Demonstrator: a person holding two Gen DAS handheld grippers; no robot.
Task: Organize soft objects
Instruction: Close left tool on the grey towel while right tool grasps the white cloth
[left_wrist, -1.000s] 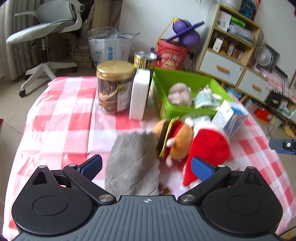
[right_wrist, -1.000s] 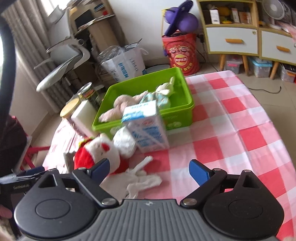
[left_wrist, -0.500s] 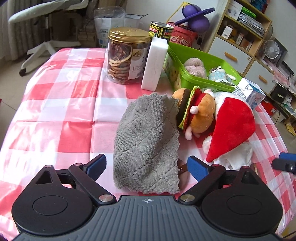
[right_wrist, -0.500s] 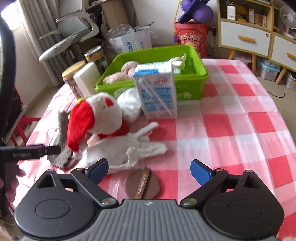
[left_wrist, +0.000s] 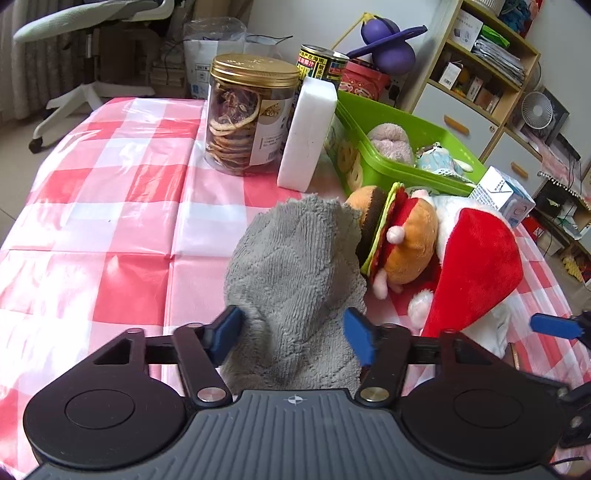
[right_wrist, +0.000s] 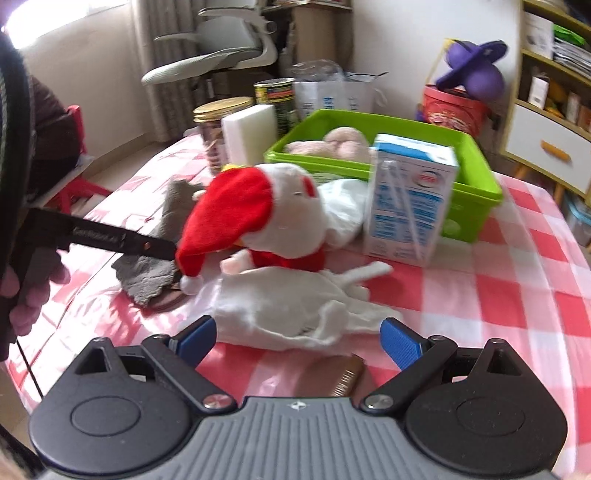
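A grey fluffy cloth (left_wrist: 295, 266) lies on the checked tablecloth, its near end between the fingers of my left gripper (left_wrist: 293, 332). The jaws are closing, and the blue pads sit at the cloth's two edges without squeezing it tight. A burger plush (left_wrist: 399, 236) and a white plush in a red hat (right_wrist: 266, 214) lie beside the cloth. My right gripper (right_wrist: 299, 339) is open, low over a crumpled white cloth (right_wrist: 288, 310) that lies just ahead of its pads. The green bin (right_wrist: 476, 158) holds a pink plush (left_wrist: 391, 142) and a pale blue plush (left_wrist: 439, 162).
A milk carton (right_wrist: 410, 199) stands in front of the bin. A gold-lidded jar (left_wrist: 247, 118), a white foam block (left_wrist: 308, 133) and a tin can (left_wrist: 321, 62) stand to the bin's left. A flat brown object (right_wrist: 332, 376) lies under my right gripper. A person's hand (right_wrist: 26, 295) is at the left edge.
The left jaws have narrowed around the grey cloth as the gripper sank toward it. The right gripper rolled level and came down close to the white cloth.
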